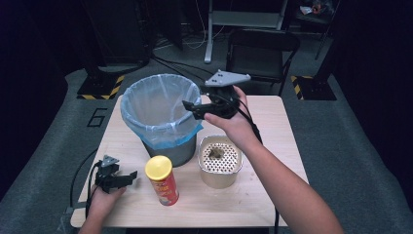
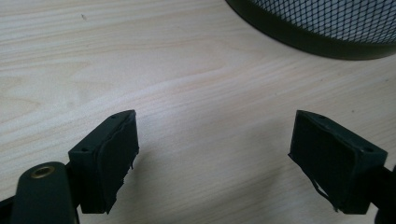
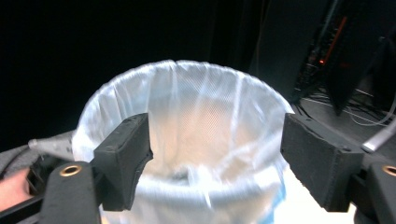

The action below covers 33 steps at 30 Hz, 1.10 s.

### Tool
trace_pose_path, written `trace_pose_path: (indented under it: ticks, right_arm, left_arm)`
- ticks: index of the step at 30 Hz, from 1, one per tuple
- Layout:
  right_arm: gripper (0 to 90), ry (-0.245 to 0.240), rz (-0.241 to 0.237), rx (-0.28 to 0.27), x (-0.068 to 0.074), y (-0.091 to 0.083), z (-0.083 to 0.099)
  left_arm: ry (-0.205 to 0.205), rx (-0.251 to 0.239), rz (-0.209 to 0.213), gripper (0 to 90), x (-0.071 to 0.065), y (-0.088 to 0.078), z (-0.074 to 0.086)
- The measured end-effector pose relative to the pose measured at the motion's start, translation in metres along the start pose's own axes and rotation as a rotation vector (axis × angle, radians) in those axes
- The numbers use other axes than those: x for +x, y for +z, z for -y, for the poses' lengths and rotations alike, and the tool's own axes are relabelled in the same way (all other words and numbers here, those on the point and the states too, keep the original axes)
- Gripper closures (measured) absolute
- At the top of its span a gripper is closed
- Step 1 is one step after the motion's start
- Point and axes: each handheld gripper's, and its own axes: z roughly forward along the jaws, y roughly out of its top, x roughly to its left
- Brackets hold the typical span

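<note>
High view: lined bin [image 1: 158, 105] just beside right gripper [image 1: 195, 108]

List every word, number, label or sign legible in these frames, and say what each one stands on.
"6": large dark numeral painted on the grey floor, left of the table.
Red snack can with a yellow lid: its printing is too small and blurred to read.
Yellow-and-black hazard stripes on the floor stands: a marking, no words.
Lined waste bin and perforated metal container: no text visible.
</note>
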Motion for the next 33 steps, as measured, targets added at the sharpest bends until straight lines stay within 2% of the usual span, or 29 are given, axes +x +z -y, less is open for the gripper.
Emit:
trace_pose_path:
  ticks: [2,3,4,6,8,10,12,18,24,29,32,33]
  right_arm:
    - [24.9,0.001,0.003,-0.004,-0.001,-0.004,0.004]
    - [25.3,0.005,0.011,-0.014,-0.002,-0.011,0.012]
    - [25.4,0.005,0.015,-0.02,-0.003,-0.015,0.016]
    - [25.4,0.021,0.018,-0.024,-0.004,-0.023,0.025]
    - [25.4,0.018,0.037,-0.022,-0.006,-0.029,0.034]
    - [25.4,0.019,0.052,-0.013,-0.008,-0.035,0.044]
    - [25.4,0.026,0.069,-0.008,-0.01,-0.04,0.055]
    - [25.4,0.043,0.098,0.005,-0.016,-0.05,0.087]
    - [25.5,0.031,0.152,0.037,-0.02,-0.058,0.114]
    - [25.6,0.084,0.173,0.024,-0.025,-0.067,0.135]
    - [25.8,0.091,0.215,0.032,-0.03,-0.074,0.151]
    - [25.8,0.091,0.215,0.032,-0.03,-0.074,0.151]
  left_arm:
    - [-0.015,-0.01,0.009,14.8,-0.002,-0.001,-0.002]
    - [-0.003,-0.02,0.0,14.5,-0.002,-0.001,-0.003]
    - [-0.011,-0.015,0.008,14.5,-0.004,-0.002,-0.003]
    - [0.013,-0.014,0.007,14.4,-0.006,-0.005,-0.006]
    - [0.02,-0.022,0.006,14.1,-0.009,-0.007,-0.008]
    - [0.058,-0.014,-0.009,14.0,-0.012,-0.01,-0.012]
    - [0.082,-0.001,-0.005,14.1,-0.014,-0.014,-0.015]
    - [0.078,-0.028,0.053,14.6,-0.024,-0.031,-0.018]
    - [0.111,-0.057,0.089,14.6,-0.035,-0.047,-0.014]
    - [0.148,-0.062,0.124,14.2,-0.045,-0.057,-0.011]
    - [0.149,-0.07,0.152,13.9,-0.05,-0.061,-0.008]
    - [0.155,-0.071,0.162,13.9,-0.052,-0.063,-0.007]
